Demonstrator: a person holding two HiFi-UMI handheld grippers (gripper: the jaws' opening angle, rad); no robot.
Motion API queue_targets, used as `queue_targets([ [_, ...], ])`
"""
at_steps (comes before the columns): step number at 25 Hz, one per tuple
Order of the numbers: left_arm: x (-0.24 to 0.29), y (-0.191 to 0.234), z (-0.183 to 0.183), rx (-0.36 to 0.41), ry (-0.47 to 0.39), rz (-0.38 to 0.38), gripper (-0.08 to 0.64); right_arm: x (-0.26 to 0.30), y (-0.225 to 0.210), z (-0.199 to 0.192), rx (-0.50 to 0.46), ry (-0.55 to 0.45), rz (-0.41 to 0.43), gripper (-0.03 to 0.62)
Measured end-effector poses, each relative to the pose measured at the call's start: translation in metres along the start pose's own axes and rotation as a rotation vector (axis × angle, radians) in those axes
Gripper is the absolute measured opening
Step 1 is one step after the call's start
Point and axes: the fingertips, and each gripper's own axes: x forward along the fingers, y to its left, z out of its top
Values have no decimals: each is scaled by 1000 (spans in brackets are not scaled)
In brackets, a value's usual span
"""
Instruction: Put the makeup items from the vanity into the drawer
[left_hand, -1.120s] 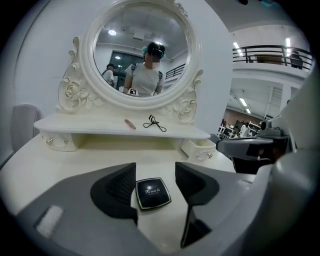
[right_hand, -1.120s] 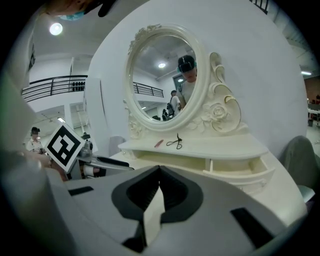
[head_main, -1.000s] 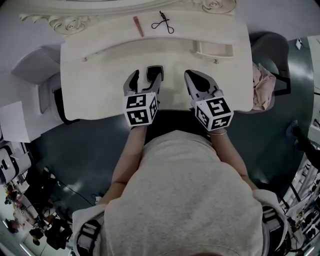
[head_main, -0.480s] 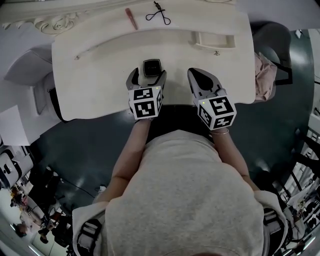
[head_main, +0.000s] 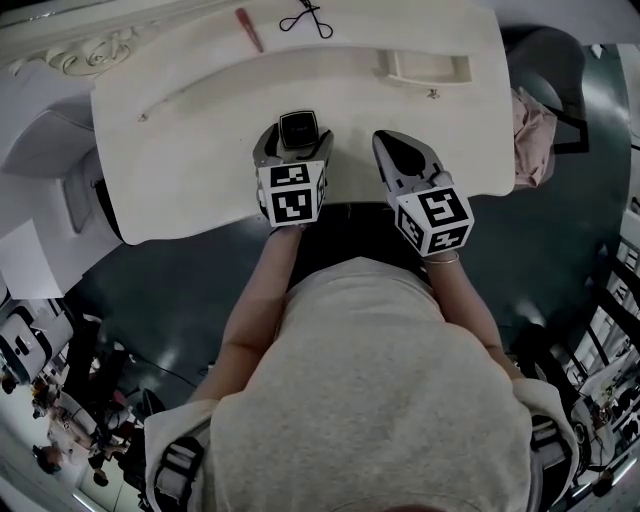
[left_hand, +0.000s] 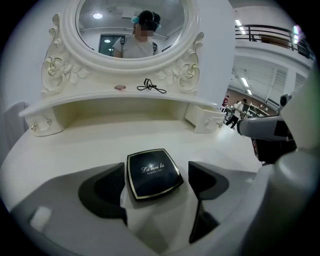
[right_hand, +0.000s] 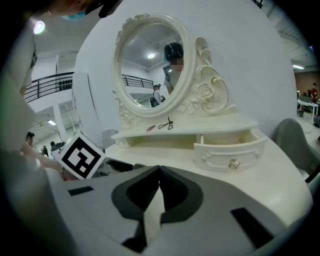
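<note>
Moved since earlier: left gripper (head_main: 296, 145) is sitting lower and further in, now straddling the black compact (left_hand: 152, 173) that was lying ahead of its tips.
Left jaws: having just been opening, they are standing at their widest, one on each side of the compact, with neither pad pressing on it.
Compact: is lying flat on the vanity top (head_main: 190, 140), near the front edge.
Right gripper (right_hand: 159, 172): is hovering at 3 o'clock from the left one, jaws together, carrying nothing.
Drawer (head_main: 428, 68): is standing open at 1 o'clock from the compact, well apart.
Waiting: eyelash curler (head_main: 305, 18) and pink stick (head_main: 247, 28) are lying at 12 o'clock on the back shelf.
Meaning: the grasp is looking set up, and closing on the compact is probably coming next.
</note>
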Motion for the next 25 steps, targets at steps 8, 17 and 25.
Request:
queue_targets([
  [8, 4, 2, -2, 49, -4, 17, 396, -1, -1, -7, 17, 5, -17, 8],
  [17, 3, 4, -2, 62, -8, 25, 356, -7, -3, -10, 38, -6, -41, 8],
  [25, -1, 6, 1, 100, -13, -53, 353, -9, -1, -4, 35, -20, -53, 8],
])
